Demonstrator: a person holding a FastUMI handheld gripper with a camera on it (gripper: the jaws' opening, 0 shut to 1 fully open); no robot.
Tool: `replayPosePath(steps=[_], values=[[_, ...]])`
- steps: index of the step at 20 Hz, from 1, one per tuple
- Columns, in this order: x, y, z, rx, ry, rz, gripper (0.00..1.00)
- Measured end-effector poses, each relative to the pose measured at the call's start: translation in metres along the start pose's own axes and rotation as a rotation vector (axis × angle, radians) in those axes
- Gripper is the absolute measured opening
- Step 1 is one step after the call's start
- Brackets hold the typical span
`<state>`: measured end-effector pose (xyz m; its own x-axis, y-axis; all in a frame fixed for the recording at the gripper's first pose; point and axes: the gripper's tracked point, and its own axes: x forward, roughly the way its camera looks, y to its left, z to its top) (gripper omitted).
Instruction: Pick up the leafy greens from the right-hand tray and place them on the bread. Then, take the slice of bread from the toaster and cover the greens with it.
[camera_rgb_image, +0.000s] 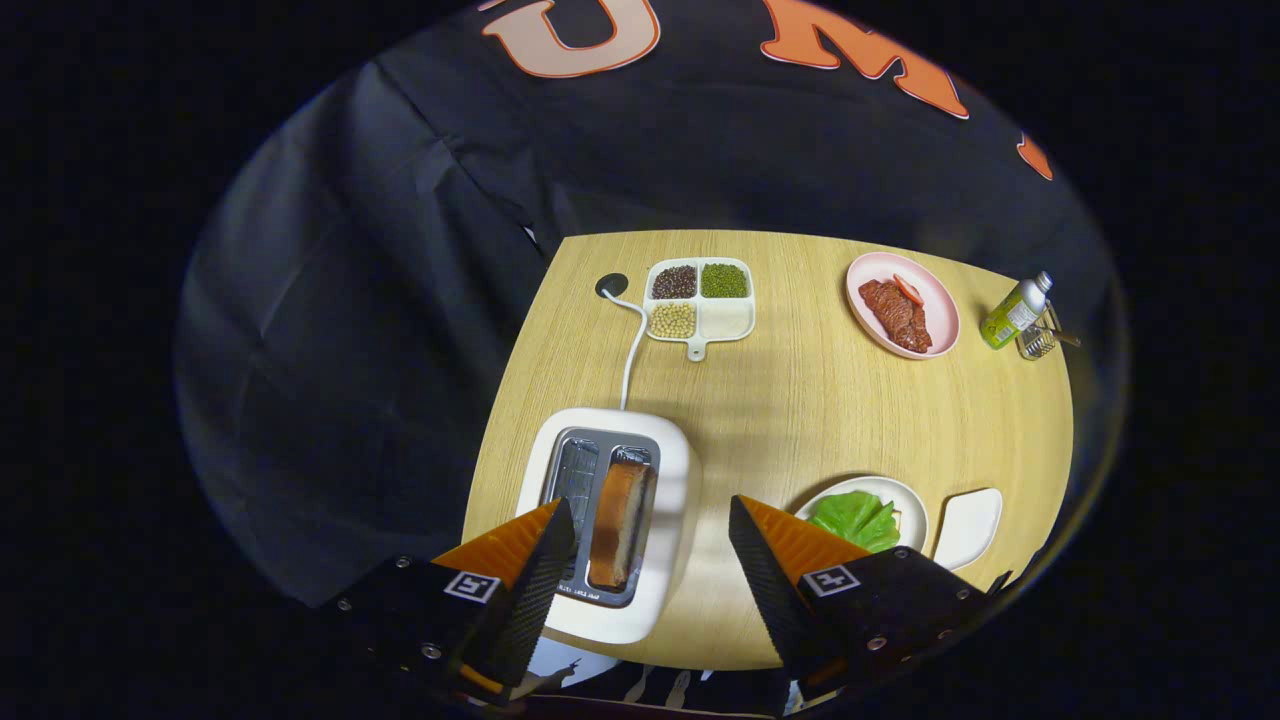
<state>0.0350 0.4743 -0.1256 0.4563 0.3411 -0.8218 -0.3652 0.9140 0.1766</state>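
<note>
The jaws (650, 560) hang spread wide and empty over the white two-slot toaster (608, 520) on the pale wooden bench (800, 400), with the browned slice of bread (620, 520) standing in the slot between them. The ruffled green leafy greens (855, 518) already lie on the round white plate (900, 500) just beyond the right jaw, so lifting the slice appears next. It calls for a straight descent, one jaw to each broad face, pinching high and pulling up without scraping the slot.

Far across the wooden table (800, 400): divided bean dish (700, 301), pink meat plate (903, 305), green bottle (1015, 311).
</note>
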Motion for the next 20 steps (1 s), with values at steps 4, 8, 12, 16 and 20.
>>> replayPosePath(steps=[4,8,12,16,20], values=[[0.018,0.006,-0.004,0.038,0.029,-0.004,0.78],[0.034,0.008,-0.013,0.038,0.060,-0.016,0.55],[0.036,0.013,-0.015,0.061,0.071,-0.002,0.17],[0.028,0.014,-0.012,0.078,0.055,0.008,0.10],[0.011,0.018,-0.002,0.092,0.027,0.045,0.10]])
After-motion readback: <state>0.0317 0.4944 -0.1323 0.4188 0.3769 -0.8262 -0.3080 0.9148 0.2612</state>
